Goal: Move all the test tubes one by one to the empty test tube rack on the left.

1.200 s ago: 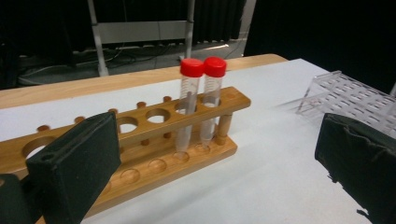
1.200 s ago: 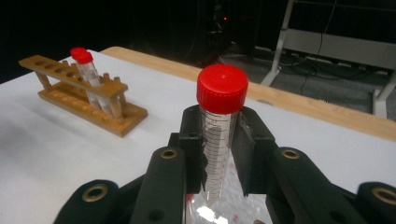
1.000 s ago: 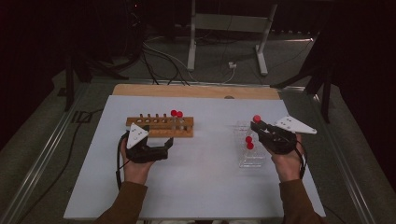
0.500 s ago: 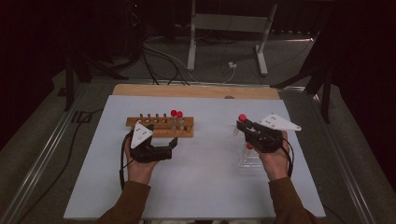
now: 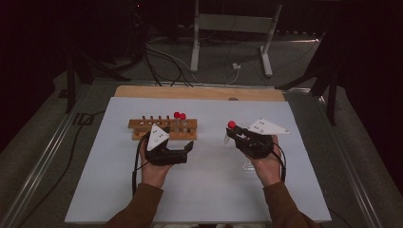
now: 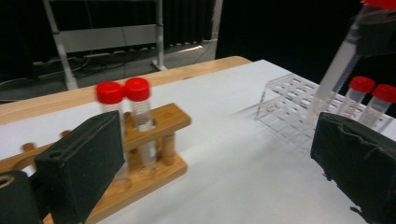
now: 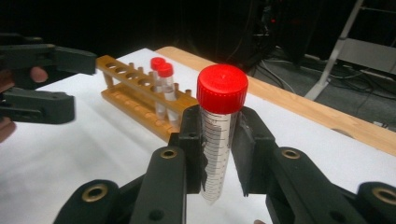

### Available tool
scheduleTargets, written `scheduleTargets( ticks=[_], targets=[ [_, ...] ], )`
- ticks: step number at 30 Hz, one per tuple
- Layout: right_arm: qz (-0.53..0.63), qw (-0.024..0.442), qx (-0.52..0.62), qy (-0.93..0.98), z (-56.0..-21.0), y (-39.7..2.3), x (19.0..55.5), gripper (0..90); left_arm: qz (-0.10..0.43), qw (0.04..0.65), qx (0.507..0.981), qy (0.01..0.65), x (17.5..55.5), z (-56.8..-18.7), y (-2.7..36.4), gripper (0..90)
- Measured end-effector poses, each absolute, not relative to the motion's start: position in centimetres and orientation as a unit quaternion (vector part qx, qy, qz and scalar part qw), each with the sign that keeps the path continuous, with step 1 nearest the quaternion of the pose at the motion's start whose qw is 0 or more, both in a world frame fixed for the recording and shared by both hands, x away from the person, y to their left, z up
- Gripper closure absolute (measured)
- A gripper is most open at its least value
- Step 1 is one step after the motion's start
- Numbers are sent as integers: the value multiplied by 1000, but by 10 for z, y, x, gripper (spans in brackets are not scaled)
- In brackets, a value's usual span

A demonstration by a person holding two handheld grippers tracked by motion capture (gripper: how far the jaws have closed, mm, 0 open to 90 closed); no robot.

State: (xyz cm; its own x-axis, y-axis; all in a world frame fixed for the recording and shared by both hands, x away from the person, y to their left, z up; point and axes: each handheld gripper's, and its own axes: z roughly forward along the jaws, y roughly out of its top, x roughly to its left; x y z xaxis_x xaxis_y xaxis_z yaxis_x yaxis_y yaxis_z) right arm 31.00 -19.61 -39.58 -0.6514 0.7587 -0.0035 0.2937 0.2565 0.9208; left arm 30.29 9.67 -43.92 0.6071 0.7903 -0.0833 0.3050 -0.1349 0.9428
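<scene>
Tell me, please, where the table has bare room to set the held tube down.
Bare white tabletop lies between the two forearms, and between the wooden rack and the right hand-held gripper holding the tube. It is crowded by the clear rack under that hand.

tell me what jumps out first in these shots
A red-capped tube clamped upright between the right gripper's jaws, held above the white table. To the left stands a wooden rack with two more capped tubes at its right end; the left gripper hangs open just in front of it.
</scene>
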Motion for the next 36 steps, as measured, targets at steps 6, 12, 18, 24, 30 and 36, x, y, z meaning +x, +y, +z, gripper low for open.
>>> scheduleTargets(
  ticks=[6, 12, 18, 24, 30, 36],
  targets=[
    [504, 220, 338, 764, -398, -185, 308, 744, 211, 541, 732, 356, 303, -439, 78, 87],
    [508, 208, 329, 769, -401, -170, 307, 743, 202, 544, 744, 332, 302, -440, 59, 192],
    [514, 193, 319, 773, -403, -158, 306, 744, 210, 534, 757, 314, 300, -439, 45, 348],
    [516, 186, 317, 774, -405, -153, 305, 744, 217, 537, 756, 307, 298, -439, 41, 574],
    [519, 179, 318, 773, -405, -153, 305, 743, 219, 537, 760, 291, 296, -440, 39, 729],
    [519, 177, 318, 773, -405, -155, 305, 741, 221, 540, 760, 285, 296, -441, 38, 760]
  ],
)
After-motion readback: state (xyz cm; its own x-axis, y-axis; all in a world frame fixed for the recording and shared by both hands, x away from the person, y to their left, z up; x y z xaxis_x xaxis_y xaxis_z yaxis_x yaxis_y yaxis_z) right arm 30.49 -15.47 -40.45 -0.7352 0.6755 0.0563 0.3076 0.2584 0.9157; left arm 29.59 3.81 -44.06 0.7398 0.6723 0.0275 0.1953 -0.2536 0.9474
